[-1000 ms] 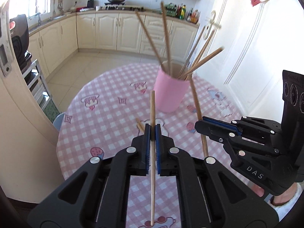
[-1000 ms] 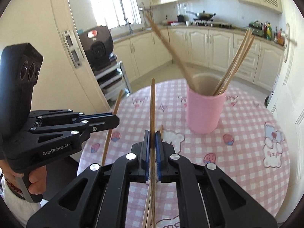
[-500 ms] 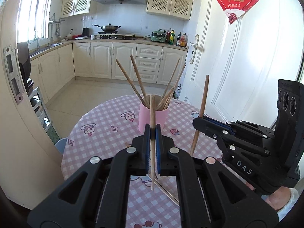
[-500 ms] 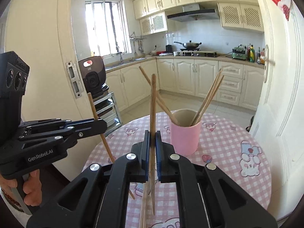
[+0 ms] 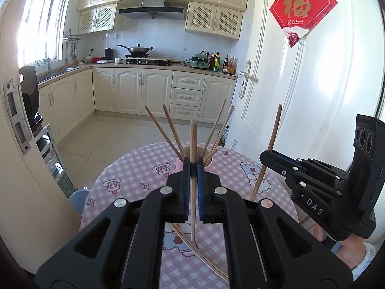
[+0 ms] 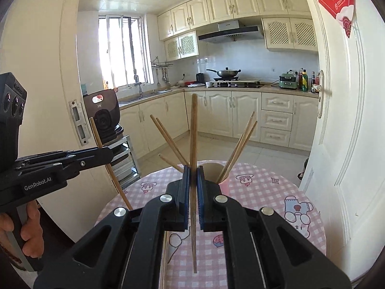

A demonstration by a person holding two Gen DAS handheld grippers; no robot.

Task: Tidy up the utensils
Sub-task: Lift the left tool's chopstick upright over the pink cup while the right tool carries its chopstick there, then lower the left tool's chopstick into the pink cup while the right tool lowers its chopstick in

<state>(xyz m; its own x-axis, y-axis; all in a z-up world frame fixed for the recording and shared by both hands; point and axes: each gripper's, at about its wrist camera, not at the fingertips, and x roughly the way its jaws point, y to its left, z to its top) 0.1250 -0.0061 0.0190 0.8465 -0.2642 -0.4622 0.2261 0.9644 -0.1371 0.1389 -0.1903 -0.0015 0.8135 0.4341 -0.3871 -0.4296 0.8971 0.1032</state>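
My left gripper [image 5: 192, 166] is shut on a wooden chopstick [image 5: 193, 139] held nearly upright, high above the table. My right gripper [image 6: 192, 171] is shut on another wooden chopstick [image 6: 193, 130], also upright. Each gripper shows in the other's view: the right one [image 5: 267, 155] with its chopstick [image 5: 274, 130], the left one [image 6: 105, 153] with its chopstick [image 6: 96, 132]. The pink cup [image 6: 213, 169] stands on the table beyond both grippers, holding several chopsticks [image 5: 173, 130] that fan outward. It is mostly hidden behind my fingers.
The round table has a pink checked cloth [image 5: 134, 175]. More loose chopsticks [image 5: 204, 255] lie on it below my left gripper. A white door [image 5: 312, 110] stands to the right, a cream wall edge [image 5: 14, 144] to the left, kitchen cabinets behind.
Both grippers have risen and pulled back from the cup, each tilting its chopstick upright. The cup now looks smaller and lower in both views.
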